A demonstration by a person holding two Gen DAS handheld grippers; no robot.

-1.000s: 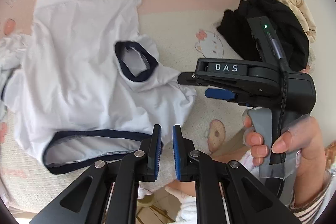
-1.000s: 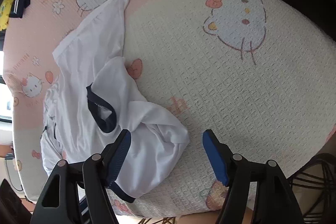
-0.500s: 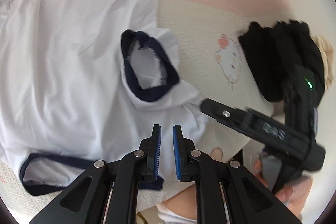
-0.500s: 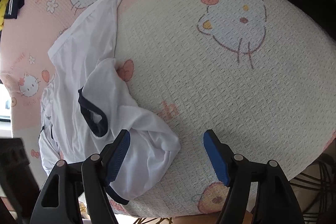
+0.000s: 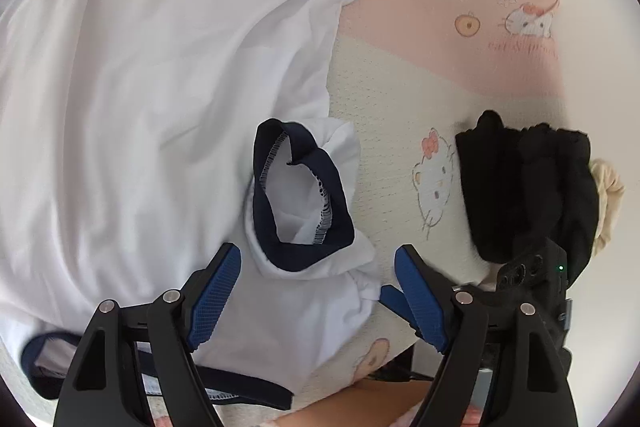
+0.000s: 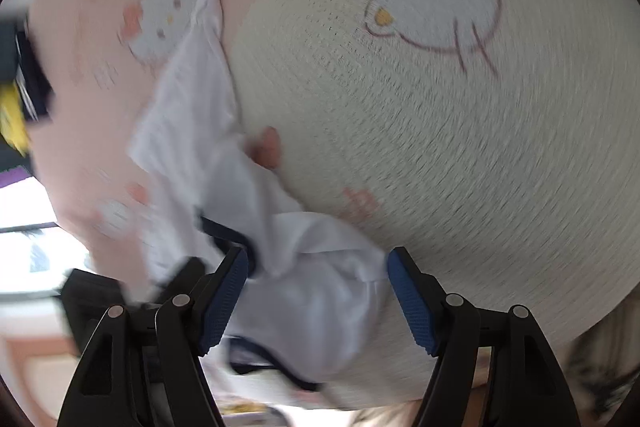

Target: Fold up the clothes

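Left gripper jaws just sprung apart over white shirt sleeve, right gripper still spread

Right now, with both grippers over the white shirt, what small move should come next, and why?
Probably lower the left gripper and close it on the white shirt near its navy-trimmed sleeve. Its jaws have just been opening and stand wide, with bunched fabric between them but not pinched. The right gripper is open beside it.
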